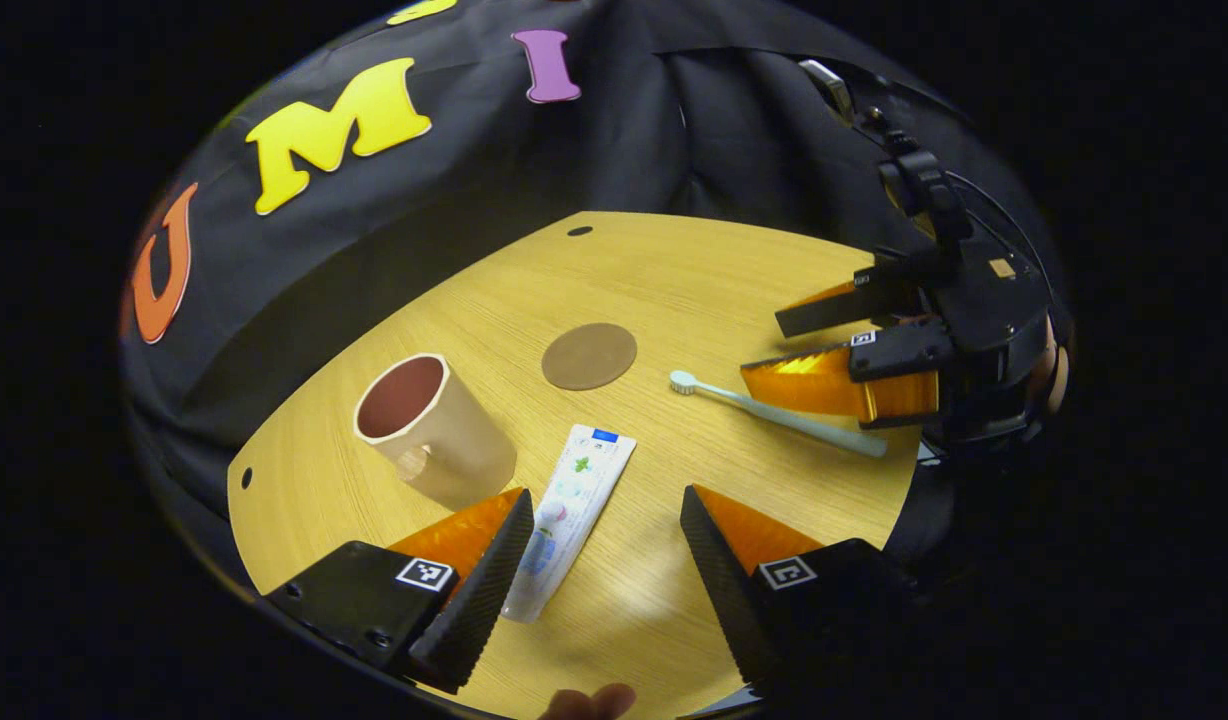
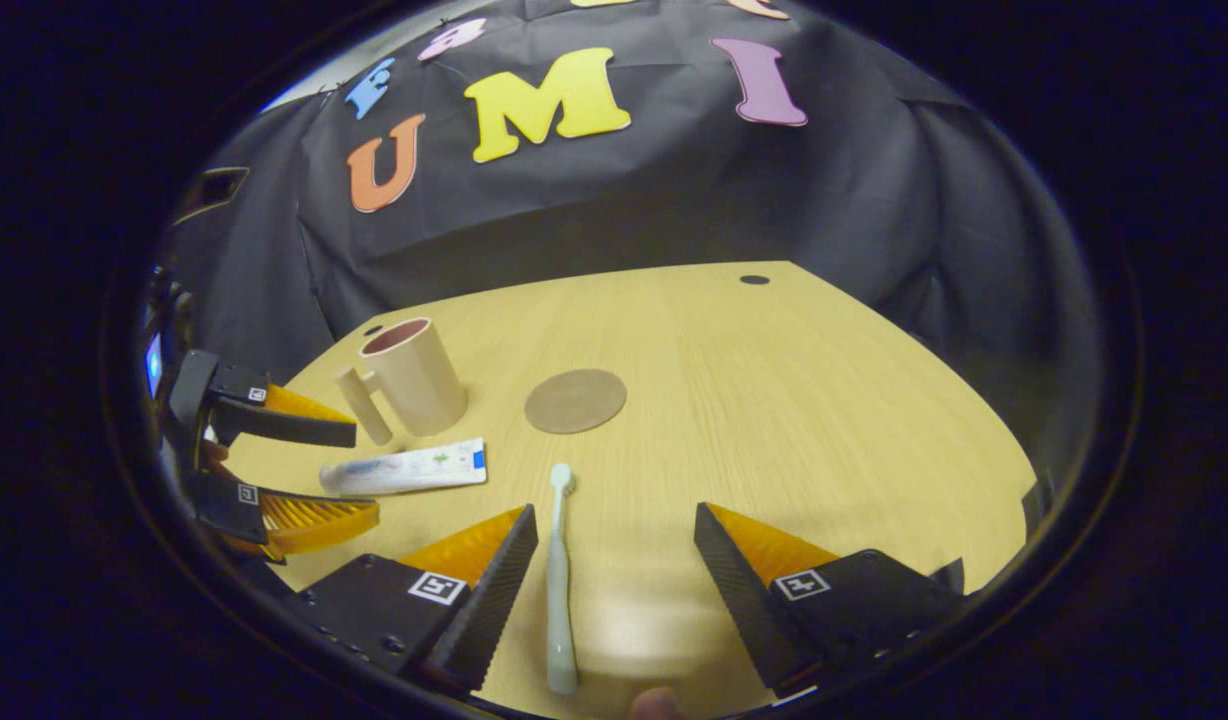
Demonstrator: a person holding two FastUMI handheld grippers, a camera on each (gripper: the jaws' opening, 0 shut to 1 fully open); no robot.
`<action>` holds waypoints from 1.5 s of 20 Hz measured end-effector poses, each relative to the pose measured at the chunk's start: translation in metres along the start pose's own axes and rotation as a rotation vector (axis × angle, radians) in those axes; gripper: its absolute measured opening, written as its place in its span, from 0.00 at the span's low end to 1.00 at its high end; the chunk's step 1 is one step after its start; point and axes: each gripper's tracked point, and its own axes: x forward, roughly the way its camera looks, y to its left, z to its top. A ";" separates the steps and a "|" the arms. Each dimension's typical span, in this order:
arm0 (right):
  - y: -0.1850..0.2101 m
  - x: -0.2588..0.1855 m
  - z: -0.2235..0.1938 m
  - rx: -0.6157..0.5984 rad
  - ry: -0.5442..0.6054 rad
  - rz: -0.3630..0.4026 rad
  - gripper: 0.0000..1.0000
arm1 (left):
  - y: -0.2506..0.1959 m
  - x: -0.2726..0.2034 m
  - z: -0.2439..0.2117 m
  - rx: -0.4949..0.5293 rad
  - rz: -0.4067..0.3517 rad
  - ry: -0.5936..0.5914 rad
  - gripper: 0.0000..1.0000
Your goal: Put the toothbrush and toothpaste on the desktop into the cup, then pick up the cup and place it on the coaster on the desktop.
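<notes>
Pale wood desktop [image 1: 674, 290] all across, and both tools hang over it with jaws spread wide, nothing between them. Nearest, low in the left gripper view, the left gripper [image 1: 606, 545] brackets the toothpaste [image 1: 572, 518], a white printed tube lying flat, its tail by the lower-left finger. Low in the right gripper view, the right gripper [image 2: 616, 568] straddles the toothbrush [image 2: 560, 580], slim, pale green, flat on the wood, bristles pointing up-frame.

So both items lie on the desk, neither in the cup; by my reading the loading is all left to do, then the carry.

A little farther, left of centre, the cup [image 2: 412, 374] stands upright, beige with a reddish-brown inside, handle toward the tube, nothing visible in it. Beyond, near mid-frame, the coaster [image 2: 575, 400] is a flat brown disc, bare, apart from the cup.
</notes>
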 end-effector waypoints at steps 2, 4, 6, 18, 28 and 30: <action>0.002 -0.003 0.002 -0.002 -0.009 0.005 0.96 | 0.003 0.012 -0.008 0.001 -0.037 0.041 0.95; 0.002 -0.005 0.002 -0.004 -0.014 0.011 0.96 | 0.011 0.023 -0.017 -0.008 -0.044 0.084 0.94; 0.002 -0.007 -0.001 0.001 -0.013 0.014 0.96 | 0.020 0.026 -0.019 -0.016 -0.047 0.109 0.94; -0.002 -0.011 -0.002 0.020 -0.024 0.034 0.96 | 0.010 0.020 -0.040 0.074 0.031 0.263 0.76; -0.011 -0.017 -0.001 0.046 -0.033 0.034 0.96 | 0.001 0.022 -0.027 0.491 -0.057 0.227 0.73; -0.010 -0.018 -0.003 0.045 -0.033 0.034 0.95 | 0.000 0.026 -0.029 0.484 -0.062 0.219 0.57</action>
